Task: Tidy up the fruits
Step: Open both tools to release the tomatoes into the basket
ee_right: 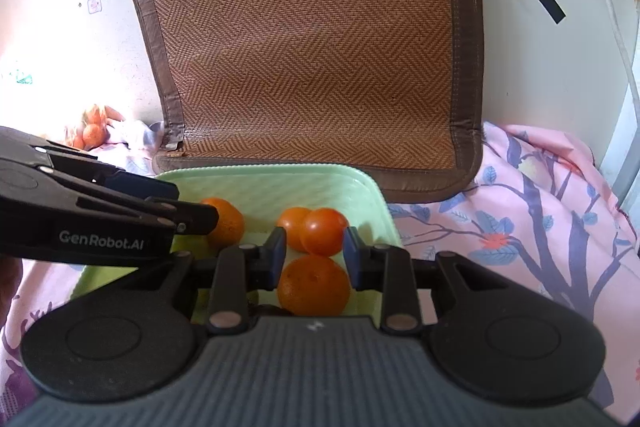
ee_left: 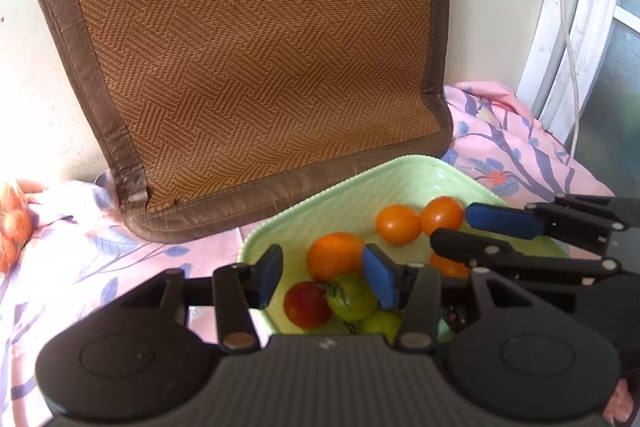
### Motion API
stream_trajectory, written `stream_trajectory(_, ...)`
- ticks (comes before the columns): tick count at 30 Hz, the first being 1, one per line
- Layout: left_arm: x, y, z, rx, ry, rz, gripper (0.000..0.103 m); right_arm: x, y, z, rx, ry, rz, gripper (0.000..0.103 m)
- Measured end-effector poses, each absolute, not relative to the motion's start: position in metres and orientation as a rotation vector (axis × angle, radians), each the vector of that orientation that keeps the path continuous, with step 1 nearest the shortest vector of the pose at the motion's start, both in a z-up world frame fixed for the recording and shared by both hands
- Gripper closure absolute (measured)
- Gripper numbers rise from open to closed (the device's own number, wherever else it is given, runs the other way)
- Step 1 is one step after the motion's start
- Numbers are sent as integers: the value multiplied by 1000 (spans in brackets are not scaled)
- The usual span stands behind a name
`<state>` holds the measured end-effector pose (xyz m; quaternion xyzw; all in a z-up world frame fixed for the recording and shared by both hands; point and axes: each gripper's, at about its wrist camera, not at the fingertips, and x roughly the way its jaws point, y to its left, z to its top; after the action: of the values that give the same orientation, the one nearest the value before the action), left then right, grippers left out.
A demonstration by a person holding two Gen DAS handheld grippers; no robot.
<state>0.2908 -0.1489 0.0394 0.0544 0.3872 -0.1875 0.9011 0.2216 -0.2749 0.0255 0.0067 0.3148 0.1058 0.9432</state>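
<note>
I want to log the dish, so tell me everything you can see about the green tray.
The green tray is pale mint, glossy like ceramic or plastic, rectangular with rounded corners and a ribbed raised rim. It sits flat on the pink flowered cloth, its far edge meeting the woven brown mat. It holds orange, red and green fruits, and both open grippers hover over it.

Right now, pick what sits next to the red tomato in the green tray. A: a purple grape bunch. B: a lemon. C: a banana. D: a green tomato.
D: in the left wrist view the red tomato lies against a green tomato with its stem showing, inside the green tray, just beyond the open left gripper.
</note>
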Motion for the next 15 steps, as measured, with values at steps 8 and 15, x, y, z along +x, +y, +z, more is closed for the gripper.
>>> stream_trajectory(8,281,-144,44,107,790,-377,53,204,-282,37,42,606,196,64)
stream_trajectory(15,246,-140,58,104,734,-386,48,164,-284,53,115,531,144,61)
